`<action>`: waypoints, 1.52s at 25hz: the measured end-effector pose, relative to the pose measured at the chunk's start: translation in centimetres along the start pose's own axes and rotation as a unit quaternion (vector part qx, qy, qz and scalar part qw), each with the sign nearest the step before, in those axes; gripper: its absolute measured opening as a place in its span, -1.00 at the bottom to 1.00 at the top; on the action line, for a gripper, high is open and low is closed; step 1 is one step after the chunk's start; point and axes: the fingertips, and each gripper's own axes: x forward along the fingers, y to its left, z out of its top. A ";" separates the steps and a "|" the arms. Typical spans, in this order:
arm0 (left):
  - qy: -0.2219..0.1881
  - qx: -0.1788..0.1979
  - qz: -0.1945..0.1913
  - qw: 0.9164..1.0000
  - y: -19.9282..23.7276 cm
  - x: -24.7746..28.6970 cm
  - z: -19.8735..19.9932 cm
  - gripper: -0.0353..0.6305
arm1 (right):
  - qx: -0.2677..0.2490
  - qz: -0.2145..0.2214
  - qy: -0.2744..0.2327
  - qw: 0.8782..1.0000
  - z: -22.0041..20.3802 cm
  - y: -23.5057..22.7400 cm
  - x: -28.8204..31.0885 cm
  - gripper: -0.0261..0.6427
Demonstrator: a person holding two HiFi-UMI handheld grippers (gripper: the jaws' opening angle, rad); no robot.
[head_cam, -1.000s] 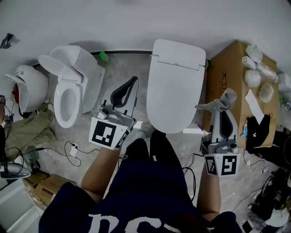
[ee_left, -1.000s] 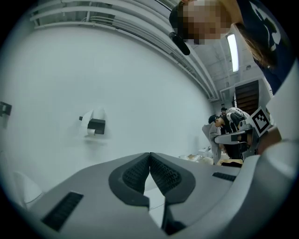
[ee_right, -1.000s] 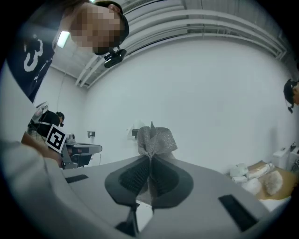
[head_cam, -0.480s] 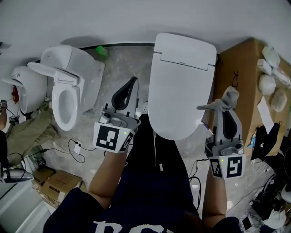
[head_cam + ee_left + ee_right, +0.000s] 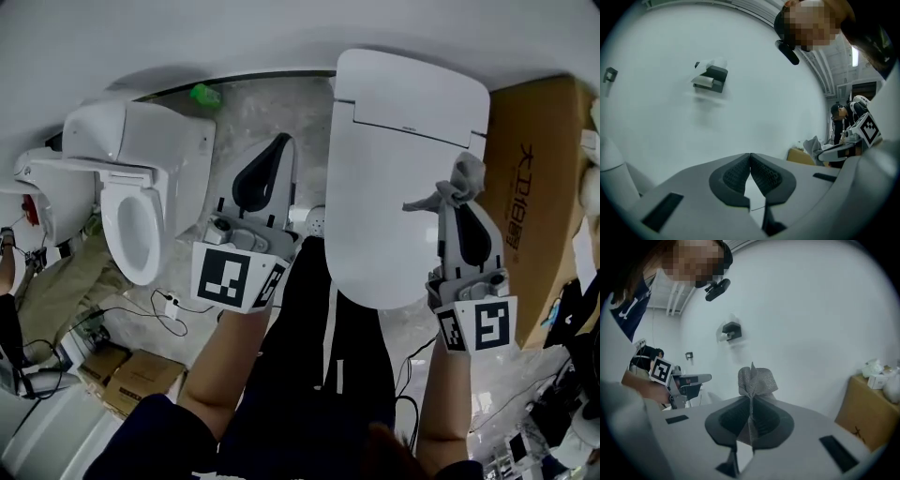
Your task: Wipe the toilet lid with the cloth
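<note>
While pinching the grey cloth (image 5: 757,379) tight between the jaws of the right gripper (image 5: 751,414), tip that gripper down to lay the bunched tuft flat on the closed toilet lid (image 5: 394,178), not merely to touch with its tip. Judged from the head view: poised at the lid's right edge, contact unclear, wiping probably not yet begun. Start at the lid's far end by the hinge and draw toward its near end in overlapping strokes, pressing lightly and keeping the hard jaw tips off the lid. Hold the pinch firm, with only a small tuft beyond the jaws and so easily dragged loose. Leave the left gripper (image 5: 277,155) parked left of the lid, jaws pressed together on nothing, clear of the strokes. Mind the cardboard box (image 5: 539,159) just right of the lid on the outermost pass.

Against a second ago: closer in, the lid filling far more of the head view. Cloth then over the box, right of the lid, now over the lid's right edge. Left gripper left of the lid then as now. Second toilet (image 5: 141,187) with its seat open, well left of the lid, pushed nearer the view's border
</note>
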 end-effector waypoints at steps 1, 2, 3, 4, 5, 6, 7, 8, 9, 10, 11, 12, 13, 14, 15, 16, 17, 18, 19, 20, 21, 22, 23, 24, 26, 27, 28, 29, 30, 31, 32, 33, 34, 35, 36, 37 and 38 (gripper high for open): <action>0.002 -0.001 0.001 1.000 0.7 0.4 -1.0 -0.83 | 0.000 0.009 0.009 1.000 -1.2 0.2 1.6 -0.81; 0.004 -0.003 0.003 1.000 1.4 0.8 -2.1 -0.83 | -0.001 0.017 0.018 1.000 -2.4 0.3 3.1 -0.81; 0.006 -0.004 0.004 1.000 2.1 1.1 -3.1 -0.83 | -0.001 0.025 0.028 0.999 -3.5 0.5 4.7 -0.81; 0.008 -0.007 0.005 1.000 2.7 1.4 -4.2 -0.83 | -0.001 0.035 0.039 0.999 -4.7 0.7 6.2 -0.81; 0.010 -0.008 0.006 1.000 3.4 1.7 -5.2 -0.83 | 0.002 0.047 0.050 0.998 -5.9 0.9 7.7 -0.81; 0.012 -0.010 0.008 1.000 4.0 1.9 -6.2 -0.83 | 0.006 0.061 0.060 0.996 -7.1 1.2 9.1 -0.81; 0.015 -0.012 0.009 1.000 4.6 2.1 -7.2 -0.83 | 0.011 0.074 0.068 0.995 -8.1 1.7 10.5 -0.81; 0.018 -0.014 0.010 1.000 5.1 2.2 -8.2 -0.83 | 0.015 0.085 0.077 0.993 -9.2 2.1 11.7 -0.80; 0.022 -0.016 0.012 1.000 5.6 2.3 -9.1 -0.83 | 0.015 0.092 0.088 0.992 -10.3 2.5 12.8 -0.80; 0.025 -0.017 0.013 0.999 6.0 2.4 -9.9 -0.83 | 0.013 0.096 0.102 0.990 -11.6 2.8 14.0 -0.80; 0.028 -0.019 0.014 0.999 6.5 2.5 -10.8 -0.83 | 0.009 0.098 0.118 0.988 -12.9 3.0 15.1 -0.80; 0.032 -0.021 0.014 0.999 6.9 2.6 -11.6 -0.83 | 0.005 0.100 0.135 0.986 -14.2 3.2 16.2 -0.80; 0.034 -0.023 0.015 0.999 7.2 2.6 -12.3 -0.83 | 0.001 0.102 0.154 0.983 -15.5 3.4 17.4 -0.80; 0.037 -0.024 0.015 0.999 7.6 2.7 -12.9 -0.83 | -0.004 0.104 0.171 0.980 -16.7 3.6 18.5 -0.80; 0.040 -0.026 0.015 0.999 7.8 2.8 -13.5 -0.83 | -0.010 0.107 0.186 0.977 -17.8 3.8 19.6 -0.79; 0.043 -0.027 0.015 0.999 8.1 2.8 -14.0 -0.83 | -0.018 0.108 0.199 0.974 -18.8 3.9 20.6 -0.79; 0.045 -0.028 0.014 0.998 8.2 2.9 -14.5 -0.83 | -0.028 0.109 0.209 0.971 -19.7 3.8 21.5 -0.79; 0.048 -0.030 0.014 0.998 8.3 3.0 -14.8 -0.83 | -0.039 0.108 0.218 0.969 -20.5 3.6 22.3 -0.79; 0.050 -0.031 0.014 0.998 8.5 3.1 -15.1 -0.83 | -0.048 0.106 0.226 0.967 -21.1 3.4 23.0 -0.78; 0.052 -0.032 0.014 0.998 8.6 3.2 -15.4 -0.83 | -0.055 0.104 0.233 0.965 -21.7 3.2 23.6 -0.78; 0.053 -0.033 0.014 0.998 8.8 3.3 -15.6 -0.83 | -0.060 0.102 0.238 0.964 -22.1 3.0 24.2 -0.76; 0.054 -0.034 0.015 0.998 9.0 3.4 -15.8 -0.83 | -0.062 0.101 0.243 0.963 -22.4 3.0 24.7 -0.74; 0.054 -0.035 0.016 0.998 9.3 3.4 -15.9 -0.83 | -0.062 0.099 0.247 0.962 -22.7 2.9 25.2 -0.72; 0.055 -0.036 0.016 0.998 9.5 3.5 -16.1 -0.83 | -0.061 0.097 0.249 0.962 -22.9 2.9 25.6 -0.69; 0.056 -0.037 0.017 0.998 9.9 3.7 -16.2 -0.83 | -0.059 0.089 0.249 0.963 -23.1 2.9 26.4 -0.64; 0.055 -0.037 0.017 0.998 10.0 3.8 -16.3 -0.83 | -0.058 0.083 0.246 0.964 -23.1 2.8 26.7 -0.64; 0.055 -0.038 0.018 0.998 10.0 3.9 -16.3 -0.83 | -0.059 0.076 0.242 0.965 -23.1 2.8 27.0 -0.64; 0.055 -0.038 0.018 0.998 10.1 4.0 -16.4 -0.83 | -0.061 0.068 0.241 0.966 -23.2 2.6 27.2 -0.65; 0.056 -0.038 0.017 0.998 10.1 4.0 -16.4 -0.83 | -0.066 0.060 0.243 0.966 -23.4 2.5 27.4 -0.66; 0.057 -0.039 0.017 0.998 10.2 4.1 -16.5 -0.83 | -0.074 0.054 0.243 0.966 -23.7 2.5 27.5 -0.70; 0.057 -0.039 0.017 0.997 10.2 4.2 -16.5 -0.83 | -0.084 0.048 0.241 0.966 -23.8 2.5 27.6 -0.75; 0.058 -0.040 0.017 0.997 10.3 4.2 -16.5 -0.83 | -0.094 0.044 0.237 0.966 -23.8 2.5 27.7 -0.77; 0.058 -0.040 0.017 0.997 10.4 4.3 -16.5 -0.83 | -0.100 0.041 0.232 0.967 -23.8 2.6 27.8 -0.78; 0.059 -0.040 0.017 0.997 10.4 4.4 -16.6 -0.83 | -0.102 0.038 0.229 0.967 -23.7 2.6 27.8 -0.79; 0.059 -0.040 0.017 0.997 10.4 4.4 -16.6 -0.83 | -0.098 0.037 0.228 0.968 -23.7 2.6 27.9 -0.79; 0.060 -0.040 0.016 0.997 10.3 4.5 -16.6 -0.83 | -0.092 0.037 0.228 0.969 -23.7 2.5 27.9 -0.80; 0.060 -0.040 0.016 0.997 10.2 4.6 -16.7 -0.83 | -0.085 0.037 0.228 0.969 -23.7 2.5 27.9 -0.80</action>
